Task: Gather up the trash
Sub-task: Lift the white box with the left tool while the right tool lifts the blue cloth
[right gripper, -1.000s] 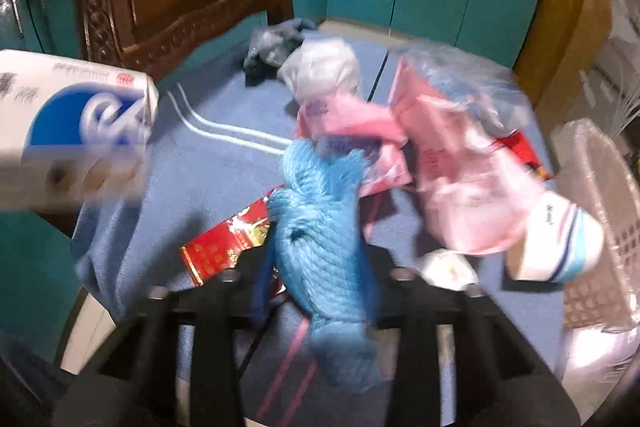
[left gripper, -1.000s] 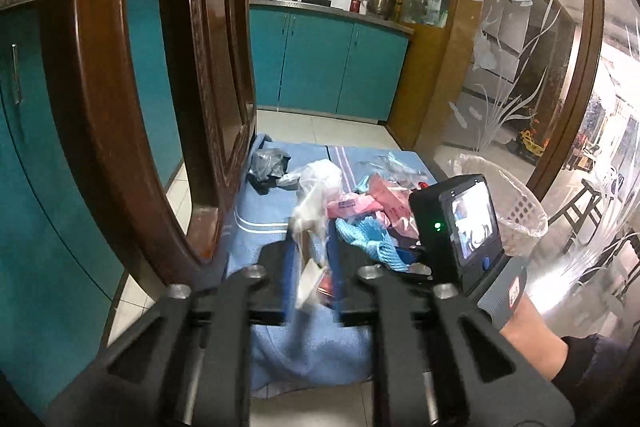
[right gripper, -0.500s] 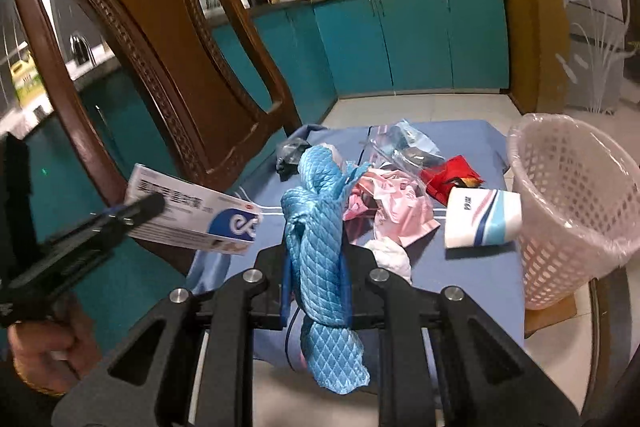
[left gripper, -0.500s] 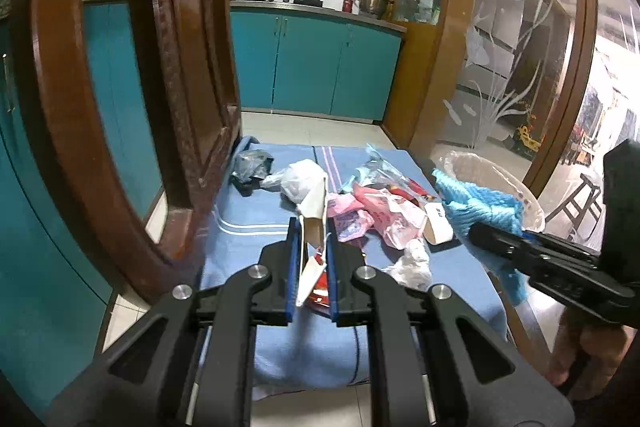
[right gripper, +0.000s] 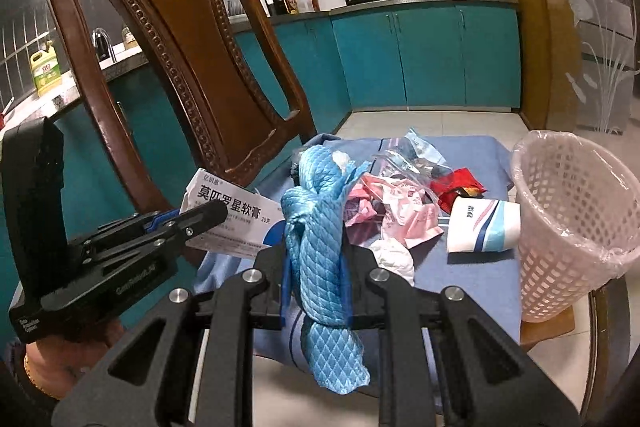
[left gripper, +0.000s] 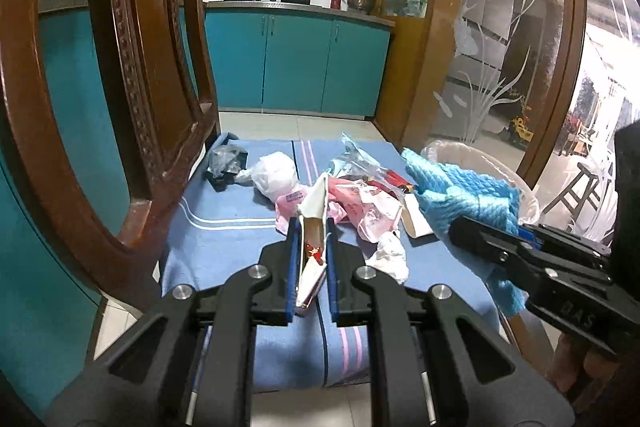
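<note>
left wrist view: your left gripper [left gripper: 310,239] is closed tight on a flat white carton [left gripper: 313,215], held edge-on with its long axis running away from you along the fingers. the rest of the trash sits on the blue cloth [left gripper: 224,239] beyond it. the white basket [left gripper: 476,159] lies to the right of the carton, mostly hidden behind the blue net cloth [left gripper: 464,203] that your right gripper [left gripper: 460,233] carries.

right wrist view: your right gripper [right gripper: 316,247] is clamped narrowly on the blue net cloth [right gripper: 316,227], which hangs bunched, its long axis along the fingers with a tail drooping below. the white basket [right gripper: 576,227] stands to the right of the cloth, just beyond the paper cup [right gripper: 484,225] lying on its side. your left gripper [right gripper: 208,217] with the carton [right gripper: 228,219] is on the far side from the basket.

your right hand looks nearer the basket, so it likely drops first, swinging right.
</note>
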Action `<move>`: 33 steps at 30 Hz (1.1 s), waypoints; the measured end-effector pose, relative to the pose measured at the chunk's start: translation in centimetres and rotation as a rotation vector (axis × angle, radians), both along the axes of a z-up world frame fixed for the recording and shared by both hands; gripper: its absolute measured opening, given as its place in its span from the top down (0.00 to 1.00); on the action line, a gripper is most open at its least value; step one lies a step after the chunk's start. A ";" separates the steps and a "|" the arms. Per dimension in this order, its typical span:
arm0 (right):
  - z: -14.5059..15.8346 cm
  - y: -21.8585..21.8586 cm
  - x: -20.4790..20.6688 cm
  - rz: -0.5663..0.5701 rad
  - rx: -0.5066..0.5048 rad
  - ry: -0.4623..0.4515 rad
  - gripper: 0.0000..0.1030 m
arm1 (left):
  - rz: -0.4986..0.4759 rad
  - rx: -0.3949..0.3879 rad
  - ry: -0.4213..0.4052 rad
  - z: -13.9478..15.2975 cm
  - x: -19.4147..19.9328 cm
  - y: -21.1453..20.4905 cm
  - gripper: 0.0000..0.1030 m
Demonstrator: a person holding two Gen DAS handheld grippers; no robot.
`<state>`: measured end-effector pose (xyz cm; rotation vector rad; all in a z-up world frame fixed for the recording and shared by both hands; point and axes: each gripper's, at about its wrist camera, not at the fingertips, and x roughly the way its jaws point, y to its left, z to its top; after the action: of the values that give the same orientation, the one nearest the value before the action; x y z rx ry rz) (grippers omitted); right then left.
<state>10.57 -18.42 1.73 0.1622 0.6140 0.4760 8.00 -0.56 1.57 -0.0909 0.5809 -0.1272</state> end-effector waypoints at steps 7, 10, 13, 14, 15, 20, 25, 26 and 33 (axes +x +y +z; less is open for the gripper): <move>-0.1 -0.3 0.2 -0.041 -0.020 0.004 0.81 | -0.003 0.001 0.009 -0.3 0.3 -0.1 0.88; -0.2 -0.2 0.4 -0.041 -0.022 0.006 0.81 | -0.005 0.006 0.002 -0.1 0.0 -0.1 0.88; -0.5 0.1 0.5 -0.040 -0.028 0.009 0.81 | 0.001 0.004 0.006 0.0 0.0 0.3 0.88; -0.5 0.3 0.5 -0.040 -0.030 0.010 0.81 | 0.004 0.003 0.007 0.0 -0.1 0.4 0.88; -0.5 0.3 0.6 -0.040 -0.032 0.010 0.81 | 0.004 0.002 0.010 0.0 -0.1 0.5 0.88; -0.6 0.6 0.6 -0.039 -0.042 0.011 0.81 | 0.000 0.006 0.009 0.0 -0.2 0.5 0.88; -0.6 0.7 0.7 -0.041 -0.048 0.014 0.81 | -0.004 0.007 0.006 0.2 -0.5 0.6 0.88; -0.6 0.8 0.7 -0.040 -0.049 0.015 0.81 | -0.003 0.006 0.005 0.2 -0.5 0.6 0.88; -0.7 0.9 0.8 -0.033 -0.057 0.019 0.81 | 0.002 0.007 0.005 0.2 -0.6 0.6 0.88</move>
<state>11.32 -17.53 1.02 0.1230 0.6422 0.4253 7.43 0.08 1.79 -0.0845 0.5860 -0.1231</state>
